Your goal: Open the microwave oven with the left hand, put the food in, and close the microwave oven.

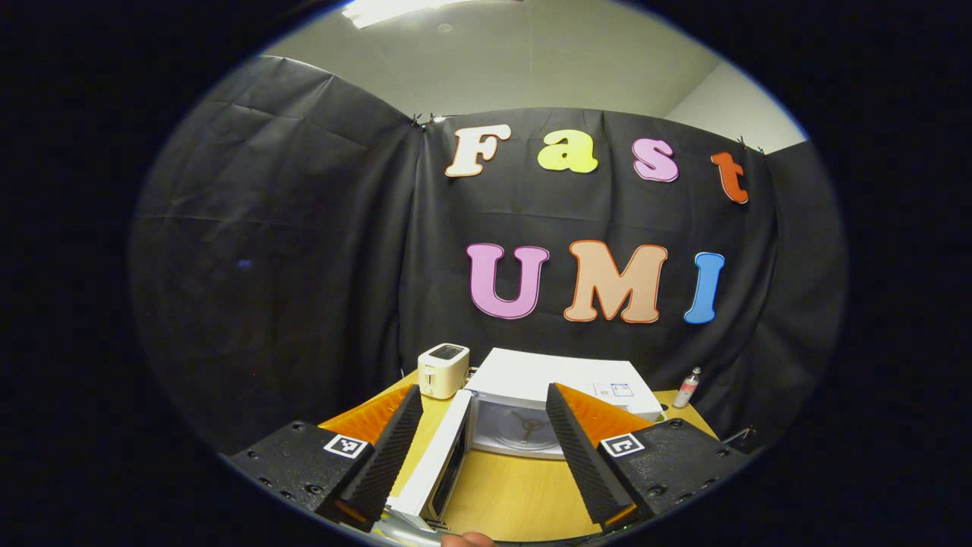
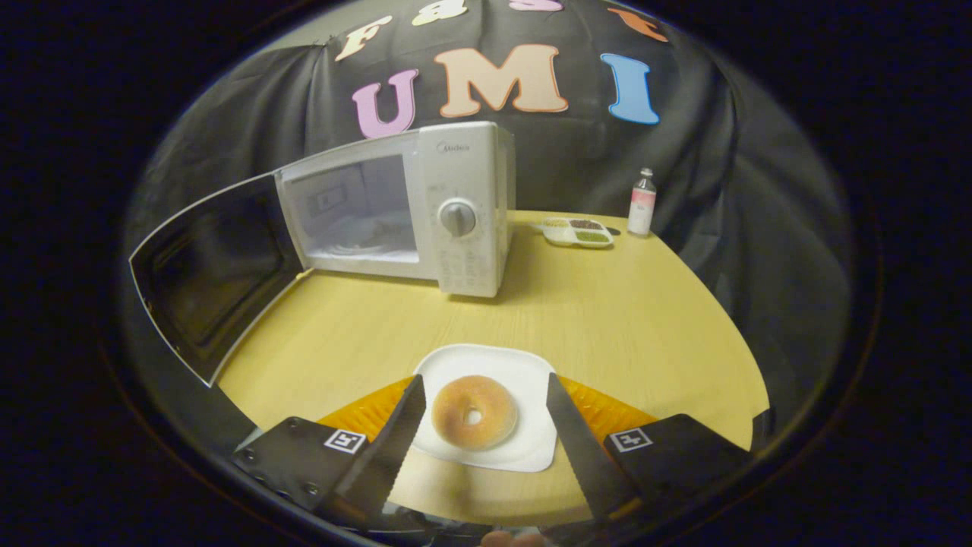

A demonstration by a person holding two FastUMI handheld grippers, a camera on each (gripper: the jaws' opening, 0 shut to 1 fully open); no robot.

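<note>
A: We see the microwave (image 2: pixel 425 209) on the tabletop (image 2: pixel 607 304), its door (image 2: pixel 209 277) swung wide to the left, cavity exposed.

B: And the food?

A: The doughnut (image 2: pixel 474 412) lies on its white plate (image 2: pixel 524 372), directly ahead between our right gripper's (image 2: pixel 486 425) parted jaws. Our left gripper (image 1: pixel 482 425), jaws also apart and empty, hangs high facing the oven.

B: So the right one is nearer, we judge.
</note>
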